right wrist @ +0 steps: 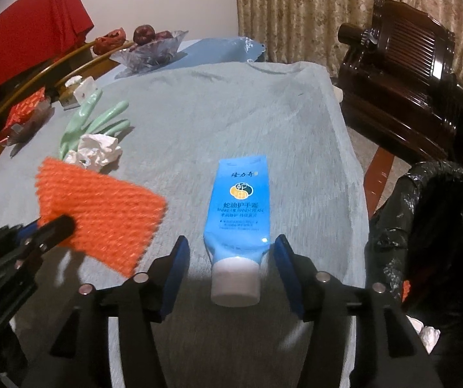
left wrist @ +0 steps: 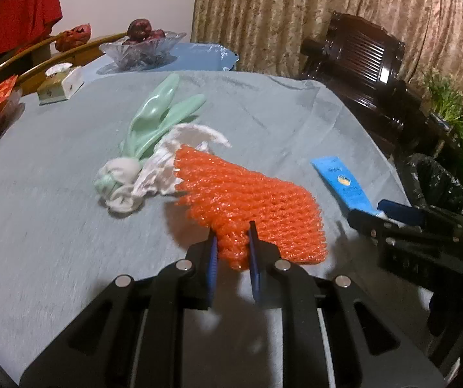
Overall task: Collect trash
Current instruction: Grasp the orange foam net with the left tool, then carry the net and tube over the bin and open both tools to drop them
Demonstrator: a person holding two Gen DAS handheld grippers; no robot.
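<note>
One piece, the orange foam net (left wrist: 250,207), was pinched in the left gripper (left wrist: 233,245), while the right gripper (right wrist: 231,252) straddled the blue tube (right wrist: 239,207) with fingers open, and crumpled tissue (left wrist: 166,168) beyond the net still waited on the tabletop (left wrist: 53,226).

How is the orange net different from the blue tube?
The orange net is soft, bumpy foam mesh full of holes; the blue tube is smooth and shiny with printed writing and a white cap. The net is pinched in the left gripper; the tube lies flat on the table between the open fingers of the right gripper, with gaps on both sides. Both are over the grey cloth.
</note>
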